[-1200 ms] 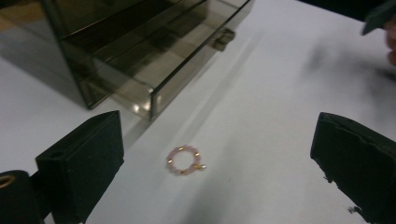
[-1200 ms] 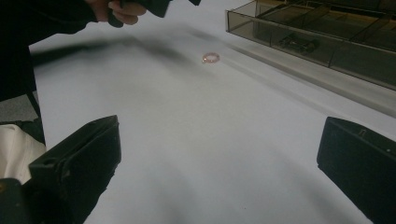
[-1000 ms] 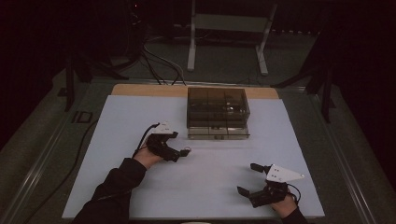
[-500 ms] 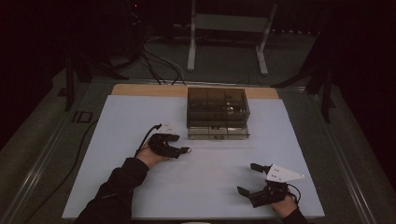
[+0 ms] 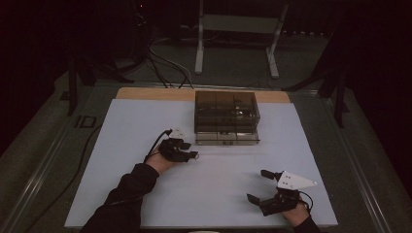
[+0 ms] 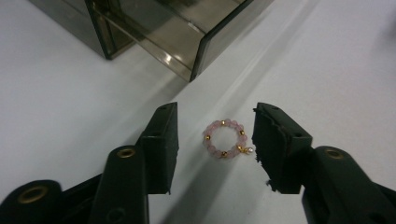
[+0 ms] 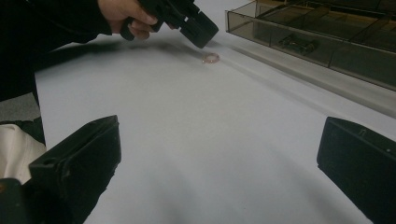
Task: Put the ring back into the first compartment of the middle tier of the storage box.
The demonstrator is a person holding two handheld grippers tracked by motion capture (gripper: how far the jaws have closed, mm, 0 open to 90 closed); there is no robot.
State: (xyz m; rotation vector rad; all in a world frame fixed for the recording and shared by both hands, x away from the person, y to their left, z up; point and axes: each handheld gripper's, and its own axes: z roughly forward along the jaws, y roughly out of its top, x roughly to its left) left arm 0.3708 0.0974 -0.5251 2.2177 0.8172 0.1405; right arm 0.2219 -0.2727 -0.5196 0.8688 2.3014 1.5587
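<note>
Your left gripper has just been closing its jaws around the beaded ring, which lies flat just in front of the smoky organizer box, pads not touching yet. It looks tiny, light and likely stretchy, so pinch across the beads, not the pearl charm. The right gripper sits wide open, holding nothing.

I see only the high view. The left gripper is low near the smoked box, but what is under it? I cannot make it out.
Observer: In the left gripper view, a small pink bead ring with gold beads lies flat on the white table, between the jaws of the left gripper.
Operator: Do the pads hold it?
Observer: Not yet. The jaws have just been closing, but there is a gap on each side of the ring.
Operator: And the right gripper?
Observer: The right gripper is open, with nothing between its jaws.
</note>
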